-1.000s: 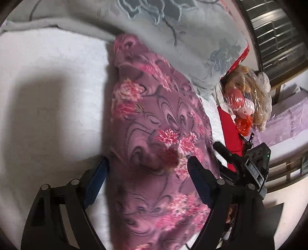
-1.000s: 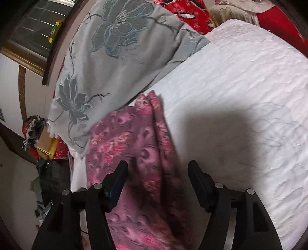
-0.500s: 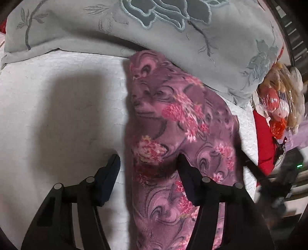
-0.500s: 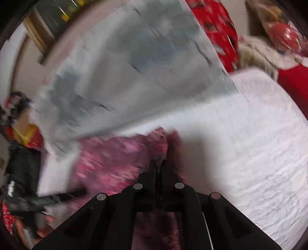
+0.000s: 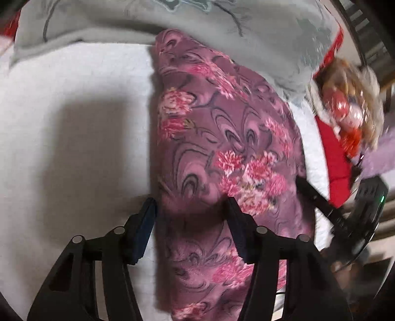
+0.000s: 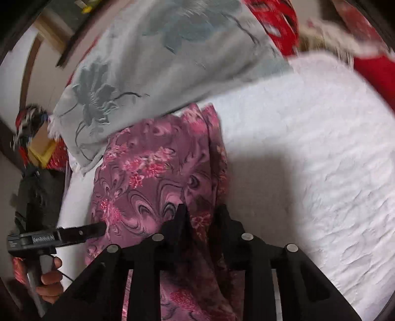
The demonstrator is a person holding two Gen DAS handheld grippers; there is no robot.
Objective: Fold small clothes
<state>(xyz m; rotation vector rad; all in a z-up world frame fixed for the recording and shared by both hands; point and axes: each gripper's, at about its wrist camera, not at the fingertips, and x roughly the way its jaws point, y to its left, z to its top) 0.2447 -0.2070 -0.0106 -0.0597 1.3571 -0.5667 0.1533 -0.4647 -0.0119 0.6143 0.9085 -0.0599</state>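
A purple garment with pink flowers [image 5: 222,148] lies folded lengthwise on a white quilted bedspread [image 5: 74,123], its far end against a grey pillow. My left gripper [image 5: 190,212] straddles the near part of its left edge, and both pads press a thick bunched fold. My right gripper [image 6: 202,214] is over the garment [image 6: 153,177] at its right edge. Its jaws are opening and stand a narrow gap apart with a fold of cloth between them. The left gripper's finger [image 6: 81,229] lies on the garment's other side, held by a hand [image 6: 49,279].
A grey pillow with embroidered flowers [image 5: 222,37] lies across the far end of the bed [image 6: 308,148]. Red fabric [image 6: 279,19] and a plastic-wrapped plush toy [image 5: 345,98] sit beyond the bed's edge. A box and dark clutter [image 6: 37,138] stand on the floor.
The left jaws narrowed from wide apart onto a fold of the garment. The right jaws snapped fully shut on the cloth's edge, then parted a little. Both views swung slightly.
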